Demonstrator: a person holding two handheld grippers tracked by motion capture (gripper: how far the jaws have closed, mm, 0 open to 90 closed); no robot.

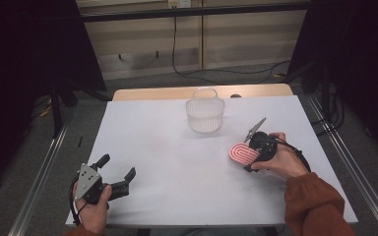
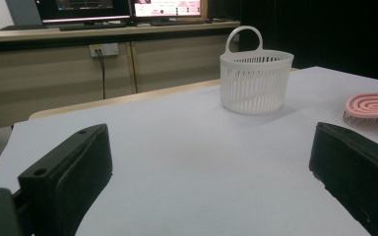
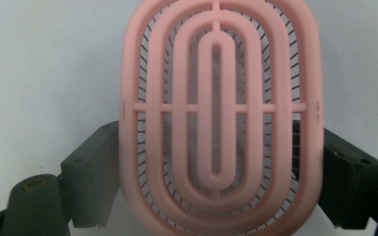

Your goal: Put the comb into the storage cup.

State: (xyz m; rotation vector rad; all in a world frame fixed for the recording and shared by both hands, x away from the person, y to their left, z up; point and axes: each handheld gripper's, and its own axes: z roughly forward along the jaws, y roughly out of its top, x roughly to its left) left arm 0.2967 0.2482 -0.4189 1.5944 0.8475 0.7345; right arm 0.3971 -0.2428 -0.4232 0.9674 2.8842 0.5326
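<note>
The left claw (image 1: 119, 173) is resting low over the near edge of the white surface (image 1: 177, 167), jaws spread wide around nothing. Farther right, the right claw (image 1: 248, 158) is flanking a pink oval slotted plastic brush (image 3: 220, 115), jaws touching both its sides. Beyond, a white ribbed plastic basket (image 1: 204, 114) is standing upright.

White slatted basket (image 1: 204, 115) with loop handle, upright toward far middle of white table (image 1: 167, 162). Black cable (image 1: 197, 73) across grey floor beyond. Two lit monitors (image 2: 123, 10) on wooden counter behind.
</note>
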